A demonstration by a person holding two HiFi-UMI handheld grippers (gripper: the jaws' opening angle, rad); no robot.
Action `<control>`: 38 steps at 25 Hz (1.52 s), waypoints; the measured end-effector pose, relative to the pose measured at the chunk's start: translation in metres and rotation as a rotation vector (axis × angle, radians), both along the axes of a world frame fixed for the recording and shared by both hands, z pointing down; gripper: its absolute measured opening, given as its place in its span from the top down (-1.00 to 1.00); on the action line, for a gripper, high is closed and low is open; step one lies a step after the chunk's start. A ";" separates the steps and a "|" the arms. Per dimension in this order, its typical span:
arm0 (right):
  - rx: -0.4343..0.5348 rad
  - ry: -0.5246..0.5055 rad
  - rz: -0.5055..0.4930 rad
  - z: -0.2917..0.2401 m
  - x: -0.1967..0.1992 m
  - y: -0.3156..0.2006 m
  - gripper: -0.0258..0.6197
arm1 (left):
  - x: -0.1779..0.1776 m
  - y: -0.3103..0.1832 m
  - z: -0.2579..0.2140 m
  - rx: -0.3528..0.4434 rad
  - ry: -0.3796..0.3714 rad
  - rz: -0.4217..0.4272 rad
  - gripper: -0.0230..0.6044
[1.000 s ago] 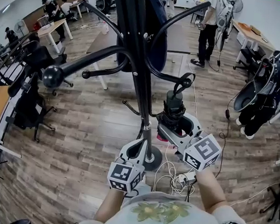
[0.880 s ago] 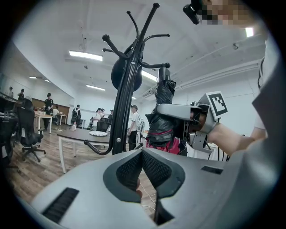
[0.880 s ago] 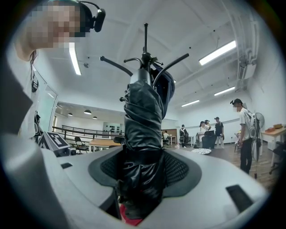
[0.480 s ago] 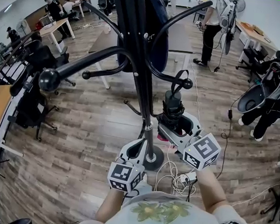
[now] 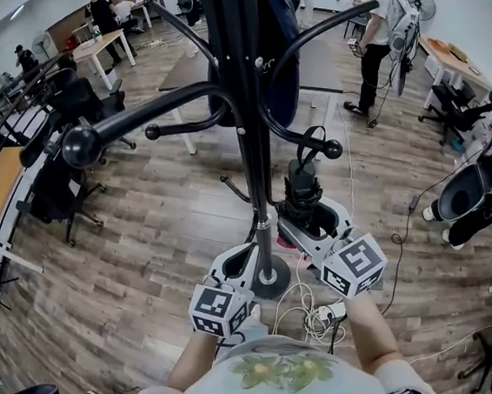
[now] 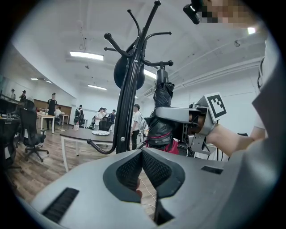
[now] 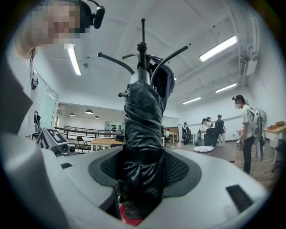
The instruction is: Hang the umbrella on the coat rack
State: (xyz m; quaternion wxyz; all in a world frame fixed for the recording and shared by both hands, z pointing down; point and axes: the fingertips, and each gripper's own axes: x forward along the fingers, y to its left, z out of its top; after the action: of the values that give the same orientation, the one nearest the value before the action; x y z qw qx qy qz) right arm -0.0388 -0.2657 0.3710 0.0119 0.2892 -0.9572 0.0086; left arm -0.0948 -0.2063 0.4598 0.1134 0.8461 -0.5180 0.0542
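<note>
Two handheld grippers are working close in at the coat rack (image 5: pixel 249 148). Both bare forearms are reaching forward from the person's torso. Right gripper (image 5: pixel 301 217) is sitting just right of the rack's pole, pointing about level. Its jaws are standing either side of the one folded black umbrella (image 5: pixel 304 189) and pinching its bundled canopy low down. Red trim is poking out under the jaws. Left gripper (image 5: pixel 241 259) is hanging lower, tipped slightly down, just left of the pole and above the rack's round base (image 5: pixel 269 282). Its pads (image 6: pixel 130 169) are pressing together at the tips with nothing between them. The pole is standing ahead of them, not in the grip.

Umbrella's long axis is running upright, near parallel to the rack's pole, handle end up, red end down. It is sitting beside the pole, on the right. Its strap loop (image 5: pixel 320 140) is reaching up to the ball-tipped end of one lower hook arm (image 5: pixel 289 137). Whether the loop is going over that hook is not clear.

Count: one umbrella, one coat rack, two grippers, one marker cube on each. One dark blue item (image 5: pixel 281 73) is hanging higher on the rack. White cables (image 5: pixel 303 316) are lying on the wood floor by the base.
</note>
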 end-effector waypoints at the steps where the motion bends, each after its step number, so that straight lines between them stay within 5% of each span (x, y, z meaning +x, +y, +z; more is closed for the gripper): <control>1: -0.001 0.001 -0.001 0.001 0.000 -0.001 0.14 | 0.000 0.000 0.001 0.000 0.000 -0.001 0.92; 23: -0.033 0.020 -0.007 0.023 -0.006 -0.006 0.13 | -0.005 -0.007 0.000 0.012 -0.003 -0.023 0.92; 38: 0.023 -0.061 0.039 0.026 -0.009 -0.009 0.07 | -0.005 -0.005 0.003 0.004 0.003 -0.017 0.92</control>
State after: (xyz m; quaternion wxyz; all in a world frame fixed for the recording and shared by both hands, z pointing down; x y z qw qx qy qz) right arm -0.0477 -0.2743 0.3974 -0.0206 0.3076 -0.9513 0.0066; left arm -0.1001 -0.2117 0.4624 0.1130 0.8420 -0.5250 0.0510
